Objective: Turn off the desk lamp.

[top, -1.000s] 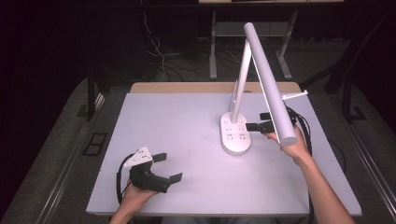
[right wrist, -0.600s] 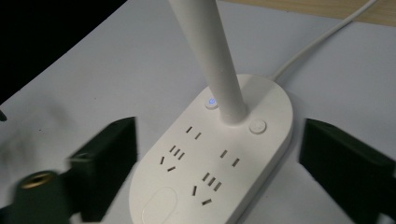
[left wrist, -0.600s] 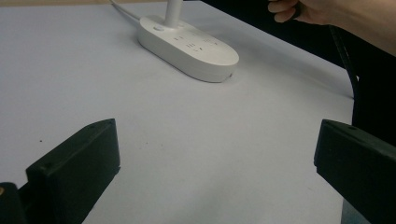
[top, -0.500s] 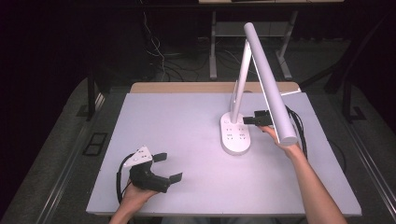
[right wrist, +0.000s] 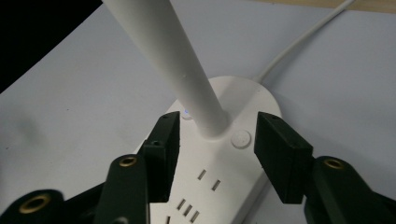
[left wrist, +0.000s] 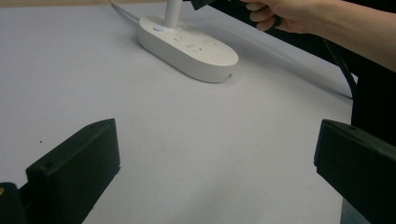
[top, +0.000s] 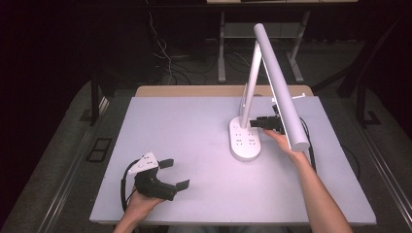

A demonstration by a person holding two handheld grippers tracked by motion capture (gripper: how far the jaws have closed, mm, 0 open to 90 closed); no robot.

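High view: a white desk lamp point(top: 246, 141) stands on the table point(top: 194, 131), right of centre.
The right gripper point(top: 258, 122) hovers over the lamp's base, 2 jaws spread either side of the stem point(right wrist: 177, 70); the left gripper point(top: 167, 174) rests near the front edge, jaws wide apart.

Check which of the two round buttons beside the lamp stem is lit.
The lit button sits by the right gripper's left-hand jaw in the right gripper view, glowing faint blue. The other button, by the opposite jaw, is plain white and unlit.
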